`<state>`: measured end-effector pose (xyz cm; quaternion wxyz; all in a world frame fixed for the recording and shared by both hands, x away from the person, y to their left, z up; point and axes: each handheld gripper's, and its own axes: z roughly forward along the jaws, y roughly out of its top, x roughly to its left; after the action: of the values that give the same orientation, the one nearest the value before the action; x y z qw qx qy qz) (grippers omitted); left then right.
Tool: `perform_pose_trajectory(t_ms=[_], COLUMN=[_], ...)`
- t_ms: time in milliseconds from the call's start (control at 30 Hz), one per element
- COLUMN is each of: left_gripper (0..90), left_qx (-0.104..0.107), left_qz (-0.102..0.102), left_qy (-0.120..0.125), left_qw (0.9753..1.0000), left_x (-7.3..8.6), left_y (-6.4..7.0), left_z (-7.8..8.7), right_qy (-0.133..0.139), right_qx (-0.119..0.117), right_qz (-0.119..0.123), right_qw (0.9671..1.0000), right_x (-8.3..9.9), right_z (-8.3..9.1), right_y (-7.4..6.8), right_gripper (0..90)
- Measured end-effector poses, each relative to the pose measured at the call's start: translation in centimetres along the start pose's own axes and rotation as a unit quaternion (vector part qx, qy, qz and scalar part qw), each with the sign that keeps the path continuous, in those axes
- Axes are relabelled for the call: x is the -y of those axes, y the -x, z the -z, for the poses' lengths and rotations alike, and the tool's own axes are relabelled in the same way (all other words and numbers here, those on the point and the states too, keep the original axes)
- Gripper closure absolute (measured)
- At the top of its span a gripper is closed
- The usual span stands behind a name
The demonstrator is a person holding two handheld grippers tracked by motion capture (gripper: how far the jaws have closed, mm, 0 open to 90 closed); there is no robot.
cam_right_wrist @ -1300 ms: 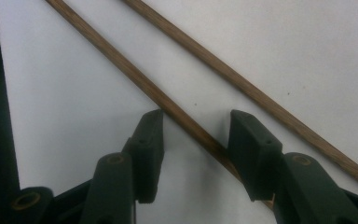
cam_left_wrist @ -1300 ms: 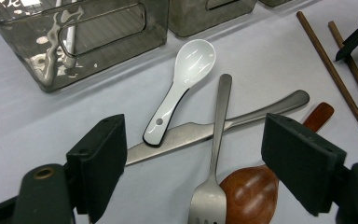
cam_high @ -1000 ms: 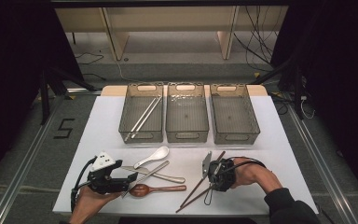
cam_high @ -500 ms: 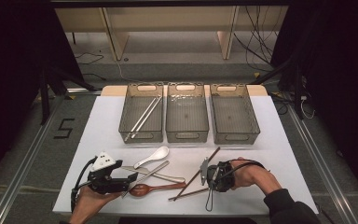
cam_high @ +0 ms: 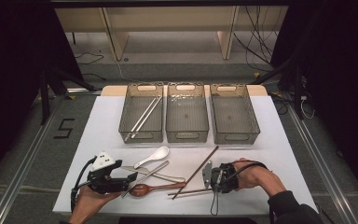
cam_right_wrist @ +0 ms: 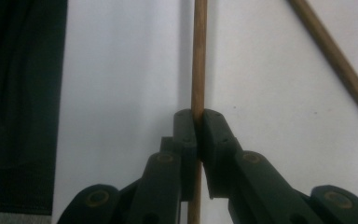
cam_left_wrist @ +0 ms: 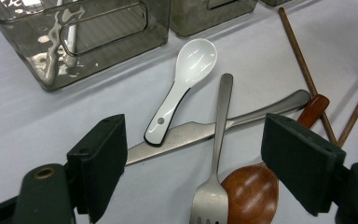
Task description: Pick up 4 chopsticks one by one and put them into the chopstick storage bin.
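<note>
My right gripper view gets right in close: my right gripper [cam_right_wrist: 198,122] has its jaws clamped tight on a thin brown wooden chopstick [cam_right_wrist: 198,56], which runs straight up out from between them, with a second chopstick [cam_right_wrist: 335,56] slanting off to one side, apart from the jaws. From the high view you get the layout instead: three grey bins [cam_high: 187,113] in a row at the far side of the white table [cam_high: 102,135], and the chopsticks lie on the near side of those bins, crossing each other by my right gripper [cam_high: 208,177].

My left gripper [cam_left_wrist: 193,170] has its jaws spread wide, holding nothing. Between them, on the table, I see a metal fork [cam_left_wrist: 216,154], a knife [cam_left_wrist: 205,133] crossing under it, a wooden spoon [cam_left_wrist: 256,191] and a white ceramic spoon [cam_left_wrist: 182,84] nearer the bins.
</note>
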<state>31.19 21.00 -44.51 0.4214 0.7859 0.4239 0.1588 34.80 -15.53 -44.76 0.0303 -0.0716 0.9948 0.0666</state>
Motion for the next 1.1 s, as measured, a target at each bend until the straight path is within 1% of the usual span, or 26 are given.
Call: perform_pose_trajectory(t_ms=[133, 167, 200, 267, 300, 333, 367, 433, 467, 533, 567, 600, 633, 733, 800, 833, 867, 967, 1033, 1100], left_gripper=[22.1, 22.1, 22.1, 22.0, 22.0, 22.0, 22.0, 22.0, 22.0, 22.0, 21.9, 22.0, 22.0, 22.0, 22.0, 22.0, 22.0, 22.0, 22.0, 22.0], left_qx=[0.0, 0.001, 0.002, 0.002, 0.002, 0.002, 0.002, 0.001, 0.0, 0.001, 0.001, 0.0, -0.001, -0.003, -0.003, -0.003, -0.003, -0.004, -0.005, -0.006], left_qz=[0.002, 0.006, 0.006, 0.006, 0.009, 0.008, 0.007, 0.007, 0.006, 0.008, 0.009, 0.008, 0.009, 0.008, 0.01, 0.009, 0.009, 0.008, 0.009, 0.01], left_qy=[0.007, 0.011, 0.014, 0.019, 0.02, 0.022, 0.023, 0.028, 0.029, 0.031, 0.032, 0.032, 0.034, 0.039, 0.042, 0.044, 0.045, 0.049, 0.055, 0.057], left_qw=[1.0, 0.9999, 0.9999, 0.9998, 0.9998, 0.9997, 0.9997, 0.9996, 0.9996, 0.9995, 0.9995, 0.9994, 0.9994, 0.9992, 0.9991, 0.999, 0.9989, 0.9987, 0.9984, 0.9983], left_x=[0.0, 0.0, 0.0, 0.1, 0.1, 0.1, 0.1, 0.1, 0.1, 0.1, 0.1, 0.1, 0.1, 0.1, 0.1, 0.1, 0.1, 0.1, 0.2, 0.2], left_y=[-0.1, -0.1, -0.2, -0.2, -0.2, -0.3, -0.2, -0.2, -0.2, -0.2, -0.2, -0.2, -0.2, -0.1, 0.0, 0.1, 0.1, 0.2, 0.3, 0.3], left_z=[0.1, 0.1, 0.1, 0.1, 0.2, 0.2, 0.3, 0.3, 0.3, 0.3, 0.3, 0.4, 0.4, 0.4, 0.5, 0.5, 0.5, 0.6, 0.6, 0.6], right_qy=[0.03, 0.038, 0.047, 0.064, 0.079, 0.088, 0.097, 0.117, 0.126, 0.139, 0.142, 0.141, 0.143, 0.158, 0.164, 0.169, 0.176, 0.197, 0.21, 0.217], right_qx=[0.01, 0.015, 0.019, 0.027, 0.033, 0.037, 0.047, 0.058, 0.069, 0.077, 0.081, 0.087, 0.091, 0.098, 0.105, 0.105, 0.11, 0.111, 0.113, 0.112], right_qz=[-0.011, -0.02, -0.027, -0.048, -0.058, -0.07, -0.076, -0.095, -0.109, -0.126, -0.136, -0.14, -0.148, -0.173, -0.187, -0.194, -0.199, -0.221, -0.237, -0.251], right_qw=[0.9995, 0.999, 0.9983, 0.9964, 0.9946, 0.993, 0.9913, 0.9868, 0.9837, 0.9793, 0.9771, 0.9762, 0.9744, 0.9672, 0.9628, 0.9607, 0.9577, 0.9486, 0.9419, 0.9366], right_x=[0.5, 0.7, 0.8, 1.0, 1.1, 1.2, 1.2, 1.2, 1.2, 1.1, 1.0, 0.9, 0.7, 0.3, -0.1, -0.3, -0.5, -1.1, -1.5, -1.9], right_z=[1.0, 1.3, 1.6, 2.3, 2.6, 2.9, 3.0, 3.3, 3.4, 3.6, 3.7, 3.8, 3.8, 4.1, 4.2, 4.3, 4.4, 4.6, 4.7, 4.7], right_y=[0.1, 0.1, 0.2, 0.5, 0.7, 0.9, 1.1, 1.6, 1.7, 2.2, 2.4, 2.6, 2.7, 3.2, 3.5, 3.7, 3.8, 4.4, 4.7, 5.1], right_gripper=[85.3, 85.3, 85.3, 85.3, 85.3, 85.3, 85.3, 85.2, 85.2, 85.2, 85.2, 85.2, 85.2, 85.2, 85.2, 85.2, 85.2, 85.2, 85.2, 85.2])
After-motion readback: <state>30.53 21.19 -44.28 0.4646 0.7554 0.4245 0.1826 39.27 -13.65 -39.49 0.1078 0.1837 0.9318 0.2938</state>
